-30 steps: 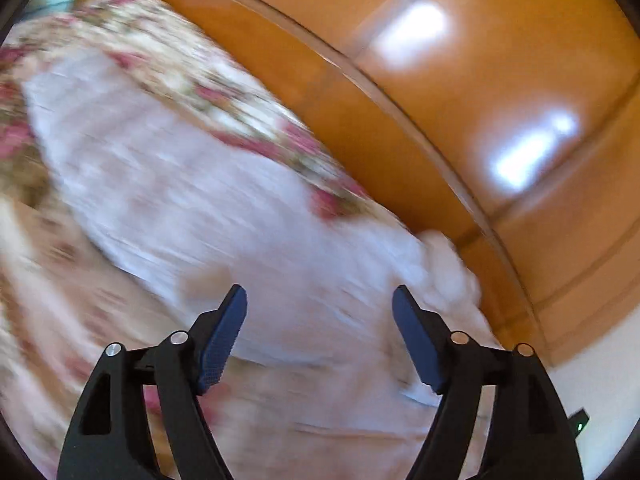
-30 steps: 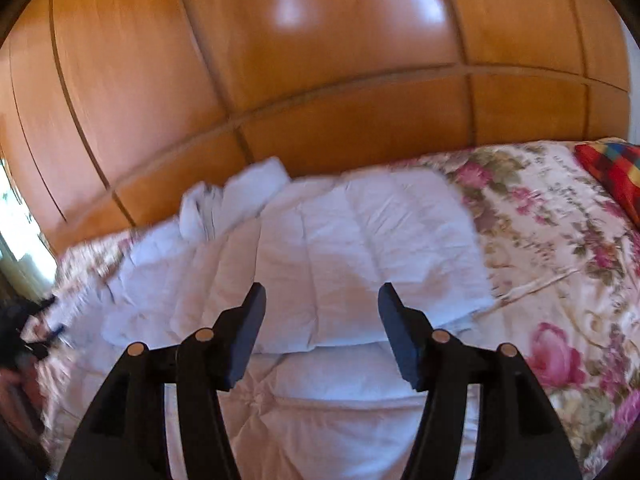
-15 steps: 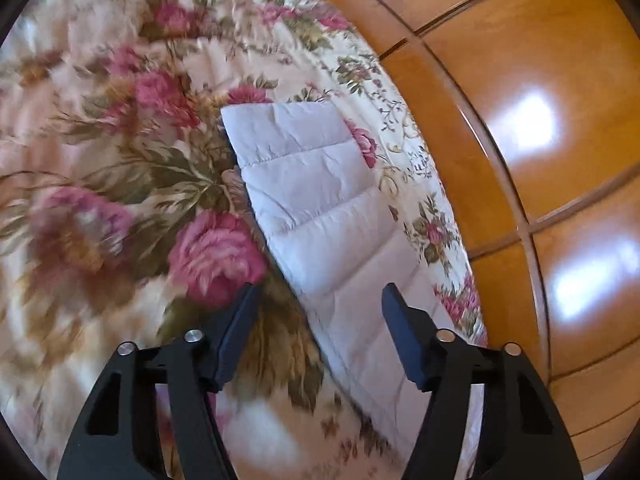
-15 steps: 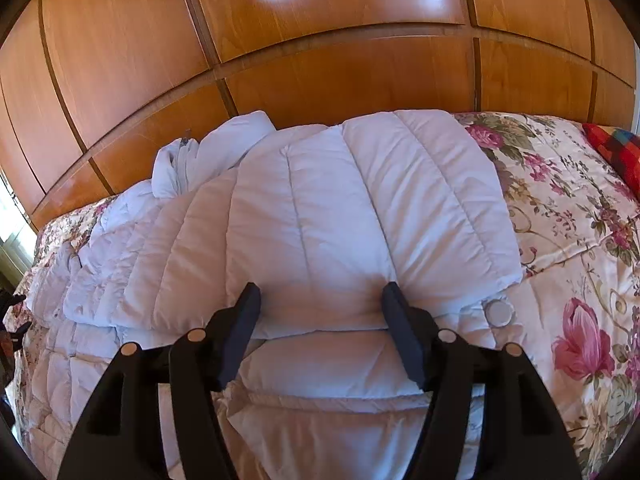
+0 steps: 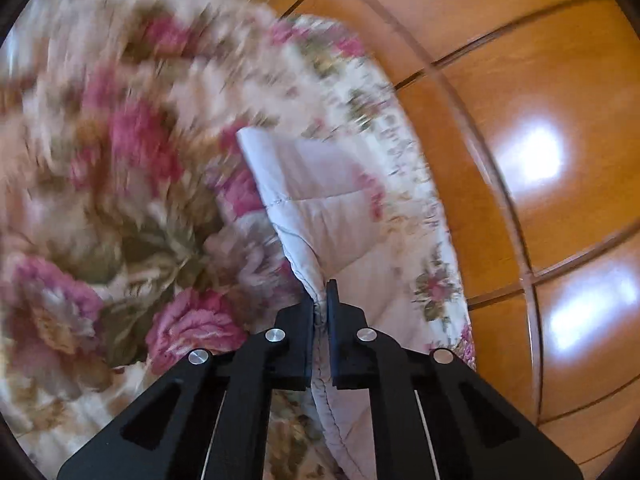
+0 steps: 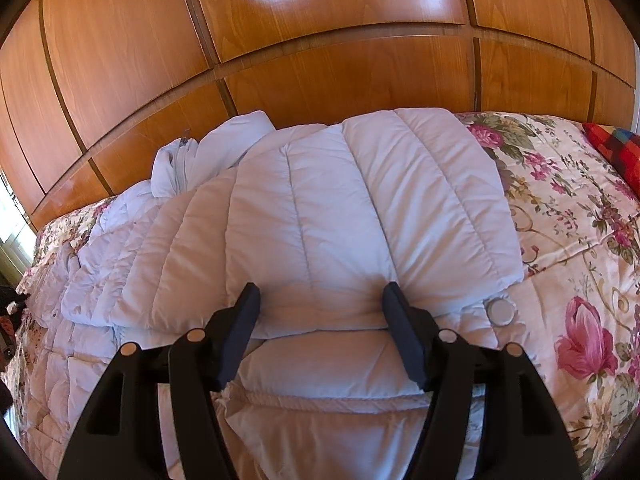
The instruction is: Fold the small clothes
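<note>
1. Left wrist view: the left gripper (image 5: 320,312) has its fingers (image 5: 306,320) pinched closed on the stitched hem of the pale quilted jacket (image 5: 332,216), which lies on the floral bedspread (image 5: 120,200) w/ its far corner flat and its long side close to the bed's edge by the wood wardrobe (image 5: 540,160). The bedspread shows blurred; the jacket edge in the fingers reads clearly.

2. Right wrist view: the right gripper (image 6: 320,312) has its fingers (image 6: 246,320) spread wide, holding nothing, poised just over the folded edge of the quilted jacket (image 6: 340,220). A sleeve panel lies doubled over the body; the bunched hood (image 6: 208,148) sits at the far end by the wardrobe (image 6: 320,40). A round snap (image 6: 502,311) shows at the near right hem; a plaid cushion (image 6: 616,148) sits well apart at far right.

3. Handling, by judgement: padded, light, soft, prob. slick shell; it should drape and slip unless pinched at a seam or hem, as the left does.

4. Room: open bedspread lies to the right for laying folds; the wardrobe side is tight, so folds look safest drawn away from that edge.
</note>
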Motion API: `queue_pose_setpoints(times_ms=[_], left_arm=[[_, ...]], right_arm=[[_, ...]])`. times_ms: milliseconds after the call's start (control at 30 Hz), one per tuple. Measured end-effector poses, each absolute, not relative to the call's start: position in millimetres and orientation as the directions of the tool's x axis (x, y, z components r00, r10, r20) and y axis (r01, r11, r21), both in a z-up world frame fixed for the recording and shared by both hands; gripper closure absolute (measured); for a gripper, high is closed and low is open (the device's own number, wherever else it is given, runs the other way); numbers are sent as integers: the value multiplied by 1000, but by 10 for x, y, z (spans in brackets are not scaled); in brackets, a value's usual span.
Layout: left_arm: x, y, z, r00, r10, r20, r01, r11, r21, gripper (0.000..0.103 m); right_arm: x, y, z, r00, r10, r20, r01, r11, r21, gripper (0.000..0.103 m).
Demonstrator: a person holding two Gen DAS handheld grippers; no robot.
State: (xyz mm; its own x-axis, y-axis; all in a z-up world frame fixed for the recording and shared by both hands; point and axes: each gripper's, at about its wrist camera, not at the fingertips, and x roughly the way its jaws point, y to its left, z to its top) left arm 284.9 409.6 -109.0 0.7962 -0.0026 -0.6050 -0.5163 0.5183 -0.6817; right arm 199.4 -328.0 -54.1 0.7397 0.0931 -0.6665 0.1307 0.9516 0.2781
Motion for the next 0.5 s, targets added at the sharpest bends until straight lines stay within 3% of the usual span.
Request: queue_pose_setpoints(times_ms=[133,333,500], left_arm=[[2747,3795,-503,871,36,-491,-407,613,-677,99],[2647,2792,385,949,-98,-299,-116,773,-624,99],[2639,1775,527,917,-269,-296,76,844,-531,99]], right_arm=[[1999,-3289,-544,742,98,-663,130,949,286,39],[1989,-3295,-547,747,104,-657,131,945,299,39],[1982,-3308,-549,751,115,-650,130,940,316,39]])
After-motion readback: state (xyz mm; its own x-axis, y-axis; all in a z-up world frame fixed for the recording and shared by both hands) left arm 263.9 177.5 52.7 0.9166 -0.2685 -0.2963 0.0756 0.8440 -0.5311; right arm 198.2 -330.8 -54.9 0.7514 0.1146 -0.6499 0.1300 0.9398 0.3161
